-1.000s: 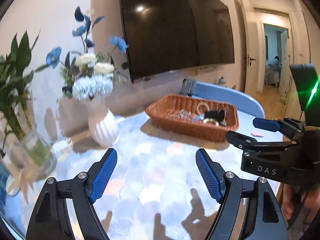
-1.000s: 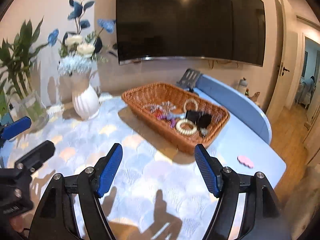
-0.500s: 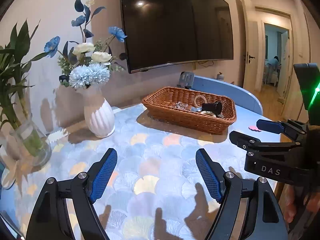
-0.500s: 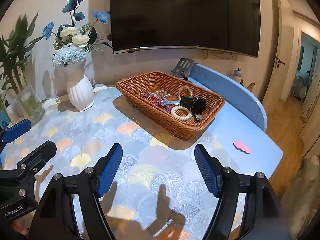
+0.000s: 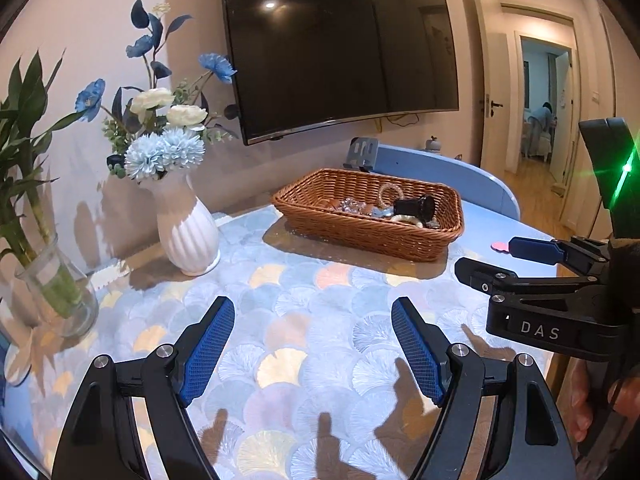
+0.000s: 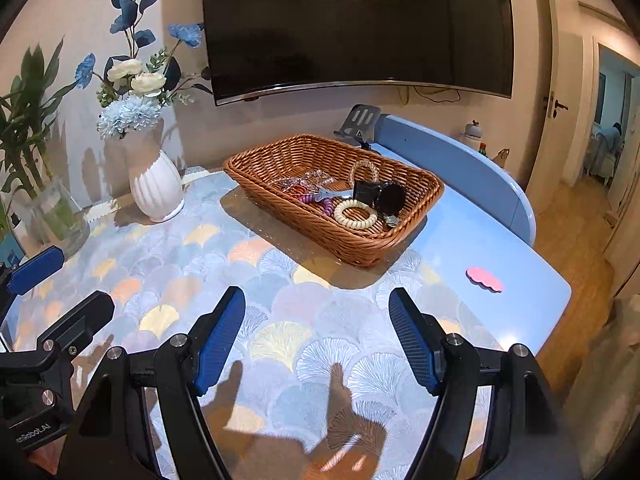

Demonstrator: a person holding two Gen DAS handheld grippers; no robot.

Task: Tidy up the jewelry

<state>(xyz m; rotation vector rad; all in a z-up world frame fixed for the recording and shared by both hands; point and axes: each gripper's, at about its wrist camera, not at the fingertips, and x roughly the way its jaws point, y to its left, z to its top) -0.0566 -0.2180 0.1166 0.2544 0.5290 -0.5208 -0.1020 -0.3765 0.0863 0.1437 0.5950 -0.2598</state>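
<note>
Clearly both the left gripper (image 5: pixel 312 344) and the right gripper (image 6: pixel 316 336) hang spread and empty above the table (image 6: pixel 520 256). At twelve o'clock, the basket (image 6: pixel 304 216) holds the jewelry: a cream bracelet (image 6: pixel 355 214), light, stiff and probably slippery, best pinched across its band. Open tabletop lies between; the pink clip (image 6: pixel 485 279) sits near the four o'clock edge.

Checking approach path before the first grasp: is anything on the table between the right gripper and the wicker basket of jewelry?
Nothing visible. Only bare patterned tablecloth lies between the open right gripper and the wicker basket; the white vase stands off to the left.
</note>
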